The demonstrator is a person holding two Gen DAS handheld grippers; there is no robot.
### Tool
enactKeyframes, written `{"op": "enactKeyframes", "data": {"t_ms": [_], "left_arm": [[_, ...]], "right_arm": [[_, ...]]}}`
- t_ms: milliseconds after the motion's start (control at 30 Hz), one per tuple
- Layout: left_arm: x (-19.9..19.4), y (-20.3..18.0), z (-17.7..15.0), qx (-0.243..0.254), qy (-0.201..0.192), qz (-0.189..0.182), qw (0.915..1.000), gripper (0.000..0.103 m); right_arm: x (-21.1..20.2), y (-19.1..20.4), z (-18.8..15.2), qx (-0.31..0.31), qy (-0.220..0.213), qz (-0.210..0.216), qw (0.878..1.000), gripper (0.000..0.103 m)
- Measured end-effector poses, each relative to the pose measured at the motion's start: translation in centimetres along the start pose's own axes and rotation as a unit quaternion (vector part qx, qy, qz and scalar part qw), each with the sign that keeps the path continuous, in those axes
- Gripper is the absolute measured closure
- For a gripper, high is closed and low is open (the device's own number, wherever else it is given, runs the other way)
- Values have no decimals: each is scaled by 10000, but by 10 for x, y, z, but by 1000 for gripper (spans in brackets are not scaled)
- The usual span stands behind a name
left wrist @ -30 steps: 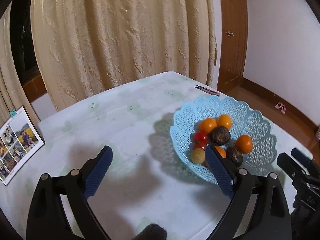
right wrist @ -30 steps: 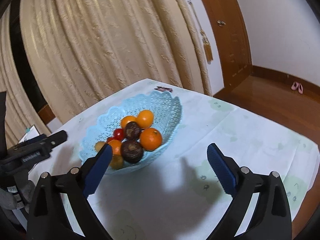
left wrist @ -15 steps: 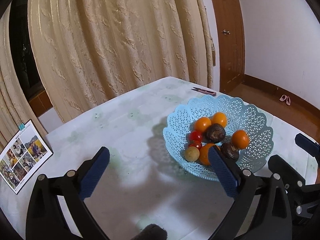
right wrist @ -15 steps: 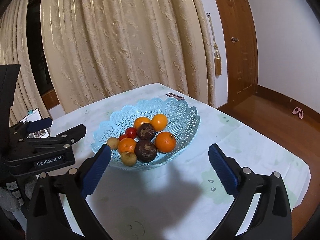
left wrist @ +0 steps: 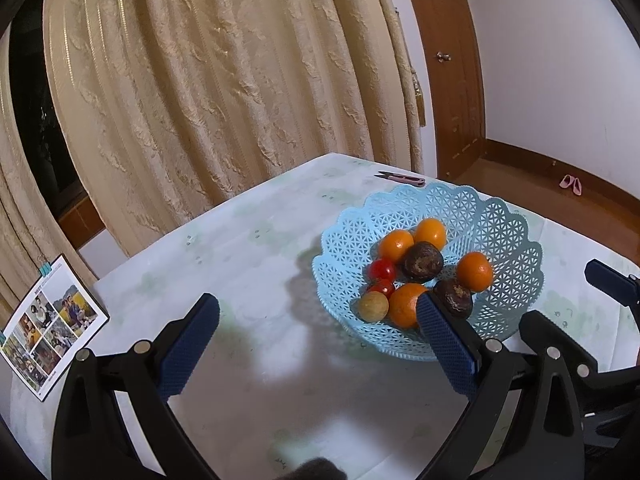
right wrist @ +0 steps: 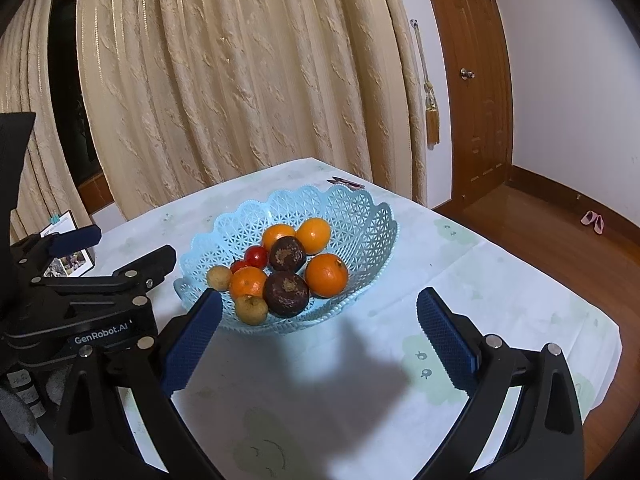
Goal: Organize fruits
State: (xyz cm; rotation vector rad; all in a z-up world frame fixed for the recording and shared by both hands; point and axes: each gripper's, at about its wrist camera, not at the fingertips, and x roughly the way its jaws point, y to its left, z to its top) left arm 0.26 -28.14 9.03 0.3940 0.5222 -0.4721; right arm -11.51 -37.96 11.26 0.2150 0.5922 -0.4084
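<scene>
A light blue lattice basket [left wrist: 508,236] [right wrist: 360,224] stands on the table. It holds several oranges [left wrist: 474,271] [right wrist: 326,275], two dark brown fruits [left wrist: 423,261] [right wrist: 286,294], two red tomatoes [left wrist: 382,269] [right wrist: 256,256] and small tan fruits [left wrist: 373,307] [right wrist: 251,309]. My left gripper [left wrist: 318,342] is open and empty, above the table left of the basket. My right gripper [right wrist: 318,338] is open and empty, in front of the basket. Each gripper shows at the edge of the other's view.
The table has a pale cloth [left wrist: 248,240] with green prints. A photo calendar [left wrist: 48,326] stands at its left edge. Pink-handled snips [left wrist: 400,177] lie behind the basket. Curtains [right wrist: 240,80] hang behind; a wooden door [right wrist: 468,80] and floor are at right.
Both grippers have pulled back and risen from the basket, so more of the table and room shows. Both stay open. The fruits have not moved.
</scene>
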Motion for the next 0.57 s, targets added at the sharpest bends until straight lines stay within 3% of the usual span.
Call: {"op": "enactKeyframes", "data": {"t_ms": [200,567], "left_arm": [[-1,-1,-6,44,-38,23,10000,5],[4,32,-25,-367,380,167,9985,5]], "right_arm": [[2,-3,-2,48,40,-71,10000,4],[6,18,-8,-116,314,69,9994,4]]}}
